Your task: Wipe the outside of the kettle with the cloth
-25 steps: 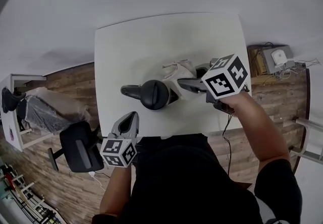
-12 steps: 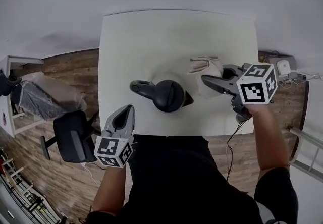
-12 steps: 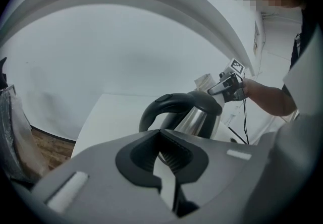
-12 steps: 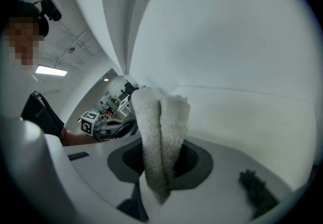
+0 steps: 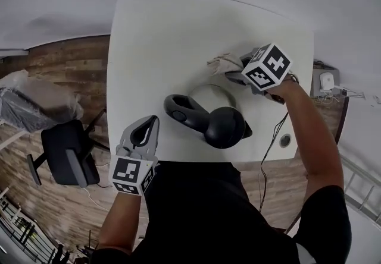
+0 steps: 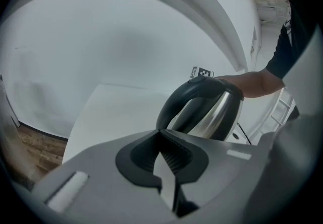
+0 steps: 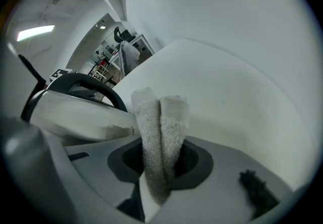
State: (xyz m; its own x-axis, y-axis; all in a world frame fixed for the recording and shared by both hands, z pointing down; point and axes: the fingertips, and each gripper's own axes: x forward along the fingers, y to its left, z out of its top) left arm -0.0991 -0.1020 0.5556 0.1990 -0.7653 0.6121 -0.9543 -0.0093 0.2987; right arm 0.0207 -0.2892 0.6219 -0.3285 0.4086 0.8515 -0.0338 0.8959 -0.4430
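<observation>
The white table (image 5: 155, 31) carries the kettle (image 5: 221, 126) upright near its near edge, handle pointing left. The right gripper (image 5: 235, 74) is clenched on the folded cloth (image 5: 223, 63), which has travelled from the kettle's right flank round to its far side and now sits against or just beside the steel wall; contact is not certain. Wiping appears under way, with the near and left faces still to cover. The left gripper (image 5: 153, 125) hangs at the near-left edge, jaws closed on nothing.
</observation>
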